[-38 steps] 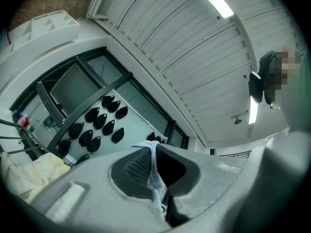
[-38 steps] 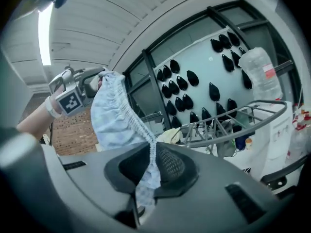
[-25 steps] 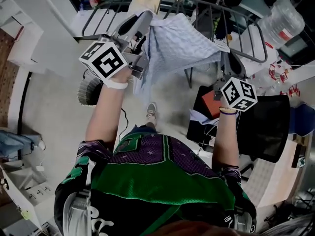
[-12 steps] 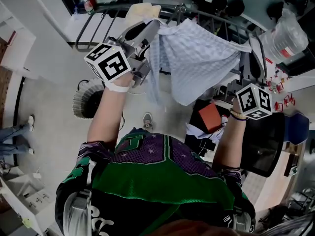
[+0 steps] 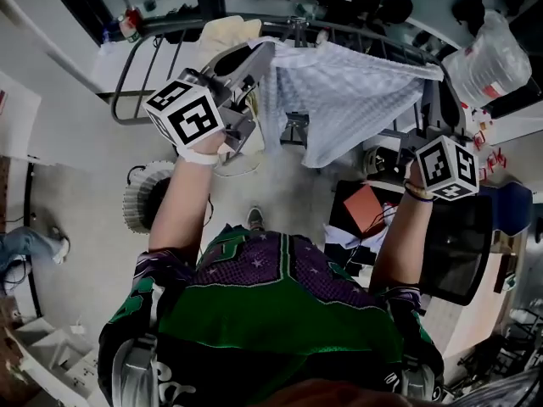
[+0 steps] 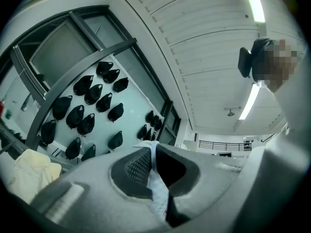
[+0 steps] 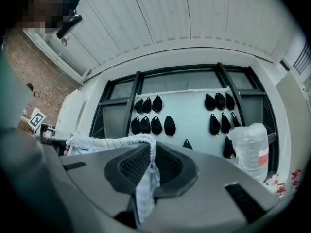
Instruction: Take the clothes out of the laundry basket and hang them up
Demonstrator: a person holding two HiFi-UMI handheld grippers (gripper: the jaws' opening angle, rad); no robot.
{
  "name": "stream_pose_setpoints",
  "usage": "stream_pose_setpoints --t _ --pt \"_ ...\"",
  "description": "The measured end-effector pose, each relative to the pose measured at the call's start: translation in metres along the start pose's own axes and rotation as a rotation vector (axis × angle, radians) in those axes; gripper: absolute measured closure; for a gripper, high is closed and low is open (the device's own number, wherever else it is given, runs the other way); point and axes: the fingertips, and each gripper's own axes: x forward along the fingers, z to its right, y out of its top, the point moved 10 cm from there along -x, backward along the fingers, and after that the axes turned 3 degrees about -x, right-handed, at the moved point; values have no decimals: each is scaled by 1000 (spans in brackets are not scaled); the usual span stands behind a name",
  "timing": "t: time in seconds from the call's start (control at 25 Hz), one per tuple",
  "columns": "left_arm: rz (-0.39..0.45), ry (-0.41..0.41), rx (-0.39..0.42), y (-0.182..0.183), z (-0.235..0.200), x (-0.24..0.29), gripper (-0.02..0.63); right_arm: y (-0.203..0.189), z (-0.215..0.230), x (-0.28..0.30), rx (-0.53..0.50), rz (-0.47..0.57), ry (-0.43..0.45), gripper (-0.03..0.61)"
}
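Note:
A pale blue checked cloth (image 5: 348,91) hangs stretched between my two grippers in front of the metal drying rack (image 5: 170,36). My left gripper (image 5: 265,53) is shut on the cloth's left corner; a strip of the cloth (image 6: 158,188) shows pinched between its dark pads. My right gripper (image 5: 433,83) is shut on the right corner, and the cloth's white hem (image 7: 114,141) runs off to the left from its jaws. A cream garment (image 5: 222,34) lies over the rack behind the left gripper. The laundry basket is not in sight.
A round fan (image 5: 142,200) stands on the floor at the left. A big clear water bottle (image 5: 490,51) sits at the upper right. An orange box (image 5: 367,210) and a black chair (image 5: 458,248) are by my right arm. Dark caps (image 7: 155,125) hang on the far wall.
The cloth has been pulled from a bunched, drooping hang into a wide spread. My right gripper rose and moved out to the right; my left gripper shifted forward toward the rack.

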Motion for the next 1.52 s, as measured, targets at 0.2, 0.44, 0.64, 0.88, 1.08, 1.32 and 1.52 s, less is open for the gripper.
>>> stream_pose_setpoints --t 0.2,0.44,0.64,0.88,1.08,1.32,1.52 --pt "-4 -8 -21 8 -32 27 594 1 10 36 -18 -24 -13 545" --pt "-17 18 40 14 -53 50 594 3 22 70 -41 -32 10 545" --pt "-38 74 87 11 -76 84 594 -12 50 115 -21 -26 49 545" --pt "-62 171 118 10 -122 134 594 -43 83 190 22 -44 104 546" --pt "-61 218 138 12 -155 179 594 -65 114 248 49 -56 133 546" --pt "-58 262 157 13 -190 225 594 -87 143 305 62 -67 151 546" --pt "-63 284 158 11 -216 258 594 -106 164 343 77 -90 162 546"
